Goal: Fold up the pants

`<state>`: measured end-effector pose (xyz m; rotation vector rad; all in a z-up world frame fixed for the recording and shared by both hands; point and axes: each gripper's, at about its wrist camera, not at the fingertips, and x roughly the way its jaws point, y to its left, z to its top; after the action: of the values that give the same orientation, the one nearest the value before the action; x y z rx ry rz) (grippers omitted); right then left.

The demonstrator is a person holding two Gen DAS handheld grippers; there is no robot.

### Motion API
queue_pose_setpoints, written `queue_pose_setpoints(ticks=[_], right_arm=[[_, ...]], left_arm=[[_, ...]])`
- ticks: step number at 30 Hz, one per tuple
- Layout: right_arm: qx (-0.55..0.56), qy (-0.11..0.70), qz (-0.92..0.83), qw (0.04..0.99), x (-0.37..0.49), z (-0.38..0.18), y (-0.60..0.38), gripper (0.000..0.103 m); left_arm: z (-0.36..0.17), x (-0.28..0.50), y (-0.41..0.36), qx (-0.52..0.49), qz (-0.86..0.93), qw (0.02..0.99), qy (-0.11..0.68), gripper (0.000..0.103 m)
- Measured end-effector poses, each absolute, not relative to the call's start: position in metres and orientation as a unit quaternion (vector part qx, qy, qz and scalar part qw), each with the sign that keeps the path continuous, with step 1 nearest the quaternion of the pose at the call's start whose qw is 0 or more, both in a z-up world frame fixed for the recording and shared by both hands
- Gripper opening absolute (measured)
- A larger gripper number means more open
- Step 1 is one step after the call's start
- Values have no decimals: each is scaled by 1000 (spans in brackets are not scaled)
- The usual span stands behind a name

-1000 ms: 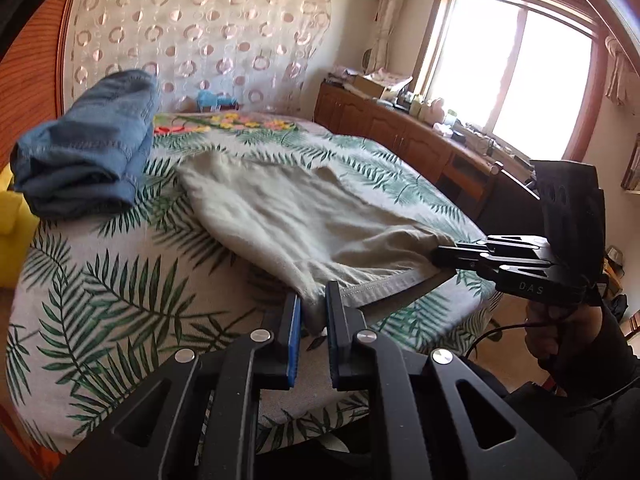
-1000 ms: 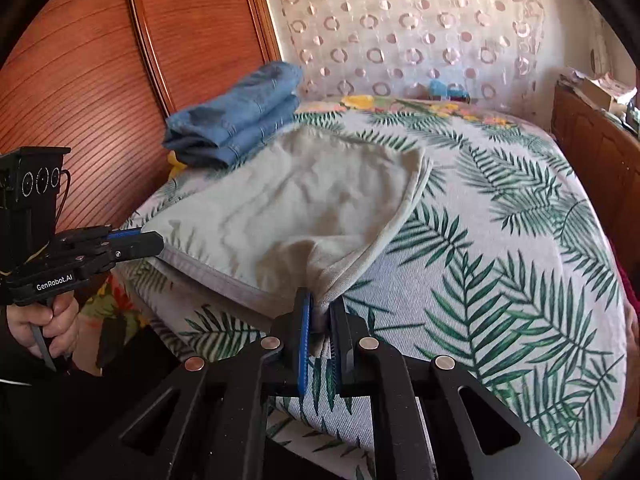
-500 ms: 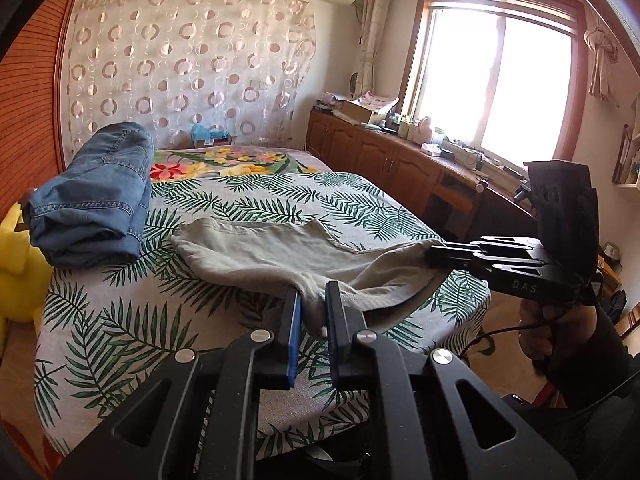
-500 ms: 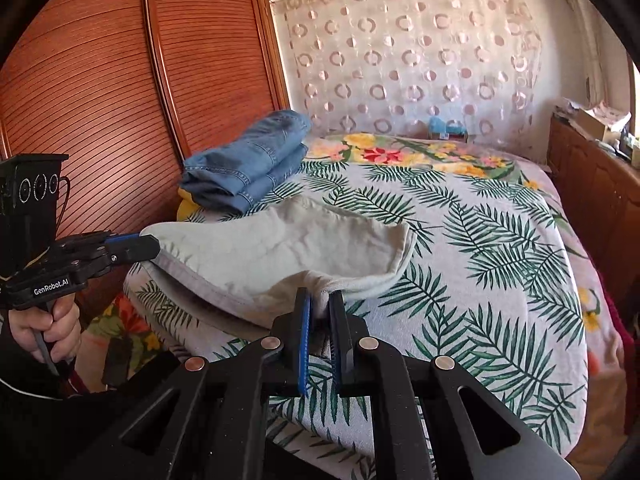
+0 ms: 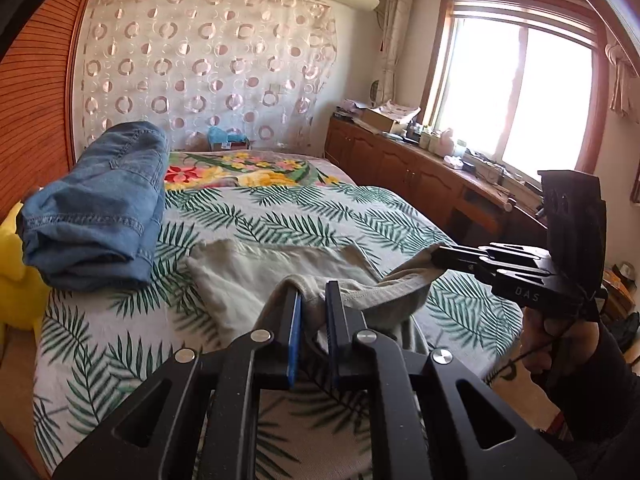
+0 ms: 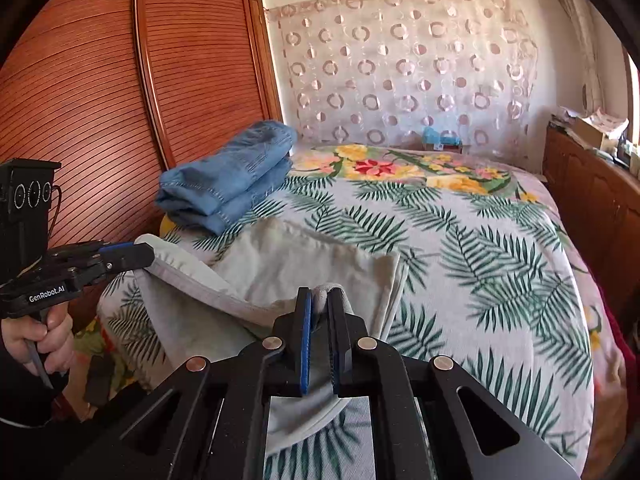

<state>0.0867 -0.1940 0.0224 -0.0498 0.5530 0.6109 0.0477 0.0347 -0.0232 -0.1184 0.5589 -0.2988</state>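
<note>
Left wrist view: one pair of beige pants (image 5: 280, 276) lies on the bed (image 5: 320, 216), near edge lifted off the leaf-print cover. Left gripper (image 5: 312, 296) is closed down on a bunched fold of that edge; cloth fills the narrow gap between the jaws. Right gripper (image 5: 440, 256) enters from the right, held by one hand (image 5: 560, 340), clamped on another point of the same edge, so the hem sags between the two grippers. One stack of folded blue jeans (image 5: 96, 208) sits at the bed's left side, apart from the pants. One yellow item (image 5: 16, 280) lies beside it, partly hidden. A wooden counter (image 5: 420, 168) under the window carries clutter, too small to count.

Right wrist view: right gripper (image 6: 320, 300) pinches a grey-beige fold. Left gripper (image 6: 136, 256) at left grips the raised edge of the pants (image 6: 304, 264). Jeans (image 6: 228, 184) lie behind, against the slatted wardrobe (image 6: 120, 100).
</note>
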Motion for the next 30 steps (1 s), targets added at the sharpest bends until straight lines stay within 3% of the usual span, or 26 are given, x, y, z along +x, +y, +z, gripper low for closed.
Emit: queue_pose_setpoints(ticks=[12, 23, 26, 27, 29, 30], right_arm=[[-49, 281, 282, 916, 150, 14, -165, 6], [-39, 332, 266, 904, 215, -15, -140, 6], [-45, 337, 262, 903, 221, -16, -134, 12], [-45, 339, 259, 904, 221, -16, -134, 17], [-46, 336, 251, 907, 215, -15, -139, 29], [-48, 334, 245, 909, 213, -14, -141, 37]], left_arm=[[-22, 99, 36, -54, -143, 946, 285, 12], [-60, 145, 53, -71, -109, 933, 336, 12], [-64, 147, 54, -66, -103, 930, 347, 13], [-64, 148, 53, -64, -101, 929, 349, 16], [-64, 145, 52, -62, -100, 929, 350, 38], [-63, 142, 52, -61, -100, 931, 346, 44]])
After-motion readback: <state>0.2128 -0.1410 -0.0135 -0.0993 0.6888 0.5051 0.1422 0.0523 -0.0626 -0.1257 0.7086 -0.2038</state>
